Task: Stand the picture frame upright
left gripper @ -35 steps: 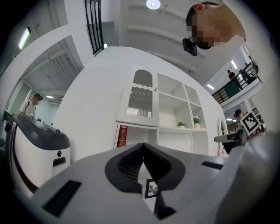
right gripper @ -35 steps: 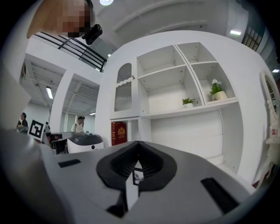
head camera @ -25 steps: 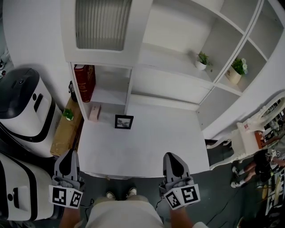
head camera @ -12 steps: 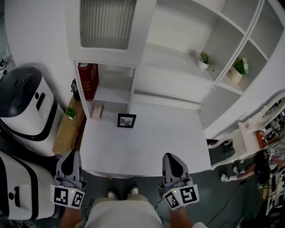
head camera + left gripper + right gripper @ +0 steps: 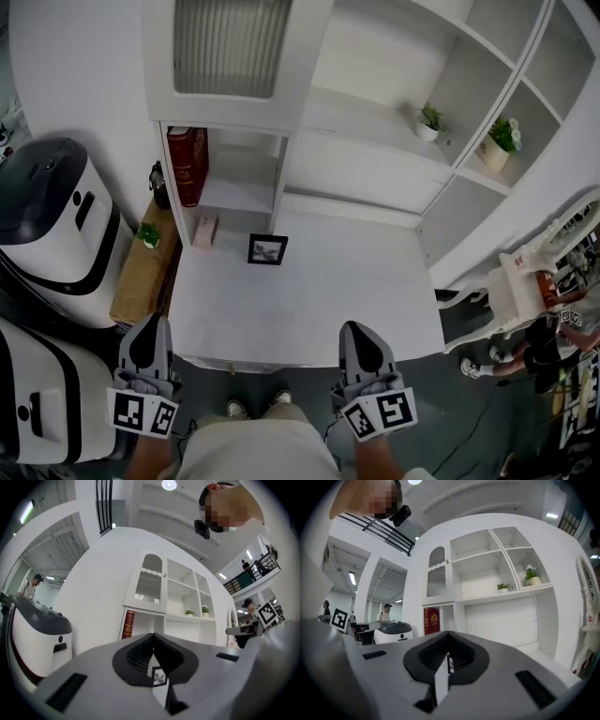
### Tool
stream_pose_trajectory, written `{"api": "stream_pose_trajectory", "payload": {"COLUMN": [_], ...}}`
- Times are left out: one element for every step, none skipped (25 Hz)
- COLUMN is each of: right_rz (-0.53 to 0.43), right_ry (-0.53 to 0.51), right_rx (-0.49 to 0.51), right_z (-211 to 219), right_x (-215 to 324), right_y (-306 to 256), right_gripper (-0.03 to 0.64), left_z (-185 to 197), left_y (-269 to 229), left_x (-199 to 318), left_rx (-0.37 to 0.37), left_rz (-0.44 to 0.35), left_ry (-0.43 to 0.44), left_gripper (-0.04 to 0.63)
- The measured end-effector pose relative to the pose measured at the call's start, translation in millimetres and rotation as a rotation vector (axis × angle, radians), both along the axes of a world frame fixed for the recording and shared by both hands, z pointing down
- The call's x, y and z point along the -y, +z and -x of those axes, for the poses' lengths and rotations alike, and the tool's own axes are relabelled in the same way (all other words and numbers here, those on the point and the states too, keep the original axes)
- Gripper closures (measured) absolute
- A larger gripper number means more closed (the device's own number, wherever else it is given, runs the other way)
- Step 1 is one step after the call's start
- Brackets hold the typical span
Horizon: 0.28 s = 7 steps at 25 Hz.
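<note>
White desk (image 5: pixel 375 309) under a white shelf unit (image 5: pixel 375 169) fills your head view. Your picture frame (image 5: pixel 268 249) sits toward the back of the desk, just in front of the unit and near a small pinkish box (image 5: pixel 204 230), its dark-bordered face toward you. You hold the left gripper (image 5: pixel 150 326) and right gripper (image 5: pixel 357 330) off the desk's near edge, well apart from the frame. Each has its fingers pressed together on nothing. A red book (image 5: pixel 187 164) stands in the compartment above the box.

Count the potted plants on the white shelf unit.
2. One small green plant stands in an open shelf compartment; one flowering plant stands in the compartment to its right. The ribbed cabinet door may hide more.
</note>
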State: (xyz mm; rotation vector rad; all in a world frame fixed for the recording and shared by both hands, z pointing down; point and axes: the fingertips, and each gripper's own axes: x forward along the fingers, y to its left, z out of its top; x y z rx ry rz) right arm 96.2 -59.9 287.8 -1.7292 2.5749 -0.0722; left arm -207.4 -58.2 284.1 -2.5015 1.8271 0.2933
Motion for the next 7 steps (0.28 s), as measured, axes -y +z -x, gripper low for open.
{"api": "stream_pose_trajectory", "payload": {"right_rz": [0.001,0.002,0.003,0.003,0.003,0.003,0.003], "right_ry": [0.002,0.003,0.005,0.007,0.008,0.009,0.01], "right_rx": [0.0,0.0,0.0,0.0,0.0,0.0,0.0], "right_z": [0.2,0.3,0.4,0.7,1.1,1.6,2.2], "right_x": [-1.1,-2.0,-2.5,-2.6,-2.5,-2.2,-1.8], "right_y": [0.8,1.6,2.2,2.7,3.1,3.4,3.7], "right_gripper": [0.607,0.607,0.607,0.607,0.607,0.607,0.607], "left_z": [-0.1,-0.3,-0.2,0.1,0.7,1.4,2.1], "left_y": [1.0,1.9,2.7,3.3,3.9,4.4,5.0], "left_x": [-0.6,-1.1,-1.2,-0.8,0.0,0.8,1.7], "left_rx": [-0.001,-0.001,-0.001,-0.001,-0.001,-0.002,-0.003], "left_rz": [0.002,0.003,0.004,0.005,0.006,0.006,0.007], "left_ry": [0.003,0.005,0.007,0.008,0.008,0.009,0.009], "left_gripper": [0.578,0.578,0.578,0.578,0.578,0.578,0.578]}}
